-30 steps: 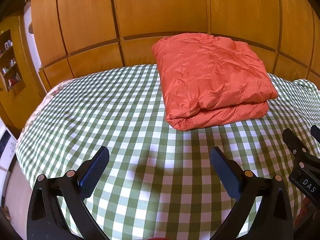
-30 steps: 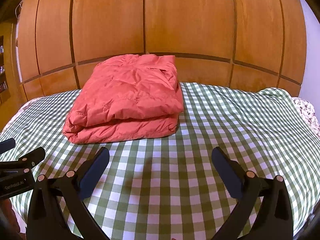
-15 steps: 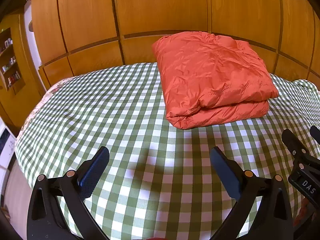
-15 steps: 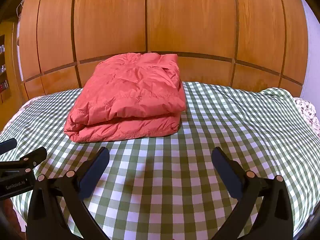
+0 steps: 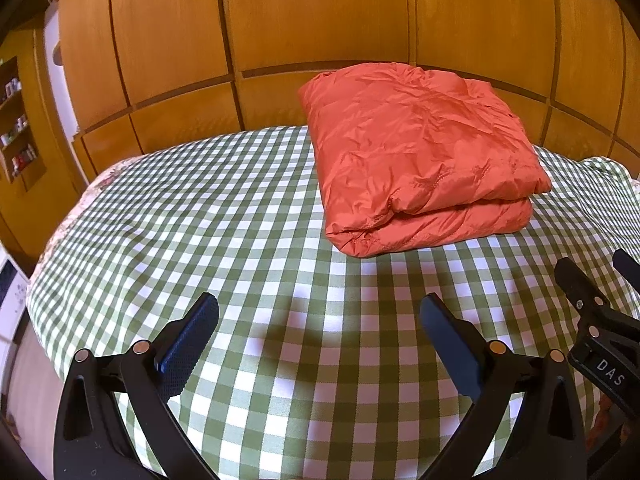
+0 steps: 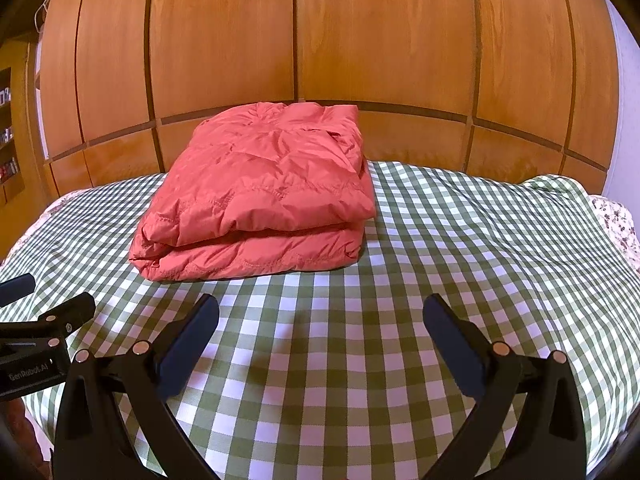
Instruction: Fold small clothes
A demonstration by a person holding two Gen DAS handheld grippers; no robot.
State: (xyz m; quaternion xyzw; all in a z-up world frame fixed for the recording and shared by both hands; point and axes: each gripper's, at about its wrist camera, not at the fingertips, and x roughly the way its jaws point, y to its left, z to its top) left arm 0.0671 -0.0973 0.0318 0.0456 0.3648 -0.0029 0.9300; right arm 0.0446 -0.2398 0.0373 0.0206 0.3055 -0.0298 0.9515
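Orange-red and quilted, the puffer jacket [image 5: 424, 152] lay folded in two thick layers, one stacked on the other, with wavy stitch lines along its near edge. It rested on the far half of the green-and-white checked cloth [image 5: 240, 216], close to the wooden panelled wall [image 5: 312, 16] behind it. Its shell looked slick and slightly shiny, creased across the top, and its outline was roughly rectangular with rounded, puffy corners.

Beyond the jacket, its far edge was hidden by its own bulk, so collar and sleeves could not be made out. A flowered fabric [image 6: 616, 220] peeked out at the cloth's edge, mostly cut off. Small items on a wooden shelf [image 5: 16, 132] left of the wall were too blurred to identify.

Nearer than the jacket, the left gripper [image 5: 319, 316] hovered over the checked cloth with its jaws spread wide and nothing between them; its dark blue pads [image 5: 188, 340] had a fine textured surface on black plastic arms. Seen from its own camera, the right gripper [image 6: 321, 316] was likewise released and empty, well apart from the jacket's near edge. Each gripper's black frame showed at the margin of the other's view.
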